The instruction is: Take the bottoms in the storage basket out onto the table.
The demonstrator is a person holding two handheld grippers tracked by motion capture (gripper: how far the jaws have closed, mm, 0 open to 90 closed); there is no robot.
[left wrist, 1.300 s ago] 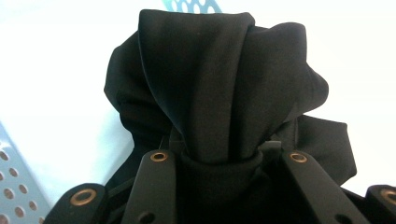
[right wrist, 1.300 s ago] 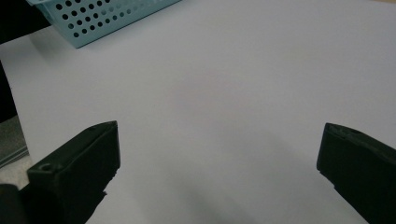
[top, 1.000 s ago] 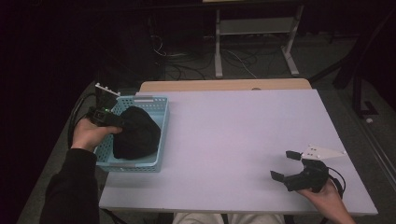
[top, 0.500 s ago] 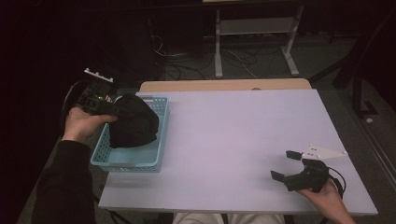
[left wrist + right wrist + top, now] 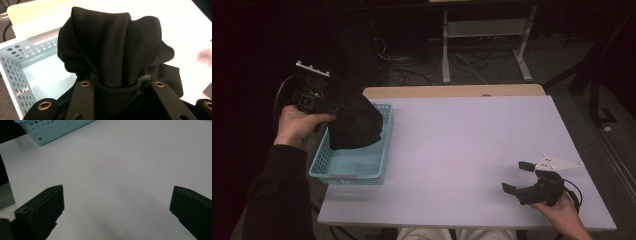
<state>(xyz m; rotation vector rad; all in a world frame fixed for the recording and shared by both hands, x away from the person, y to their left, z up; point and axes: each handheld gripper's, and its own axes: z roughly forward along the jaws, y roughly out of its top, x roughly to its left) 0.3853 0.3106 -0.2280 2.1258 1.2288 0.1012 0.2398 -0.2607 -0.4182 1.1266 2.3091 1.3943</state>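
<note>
Your left gripper (image 5: 319,102) has its jaws clamped on a bunched fold of a black cloth (image 5: 356,122), up over the far left corner of the light blue basket (image 5: 362,172). In the left gripper view the cloth (image 5: 112,50) is pinched tight between the two jaws and stands up from them in thick folds, with more of it spilling down around the jaws. Seen from above, the cloth hangs from the gripper over the far end of the basket, and the pictures do not show whether its lower edge touches the basket floor. The near part of the basket floor is bare. Your left hand (image 5: 299,125) wraps the gripper's body just outside the basket's left wall, past the left edge of the counter (image 5: 462,150).

The basket sits at the left side of the pale counter, its long side running away from you, and its perforated wall (image 5: 15,72) shows in the left gripper view beneath the cloth.

Your right gripper (image 5: 522,177) rests low at the near right corner of the counter, well apart from the basket and cloth. Its jaws stand wide apart with nothing between them, pointing across the counter toward the basket (image 5: 52,130), whose corner shows at the far edge of the right gripper view. Your right hand (image 5: 559,207) holds it from behind.
</note>
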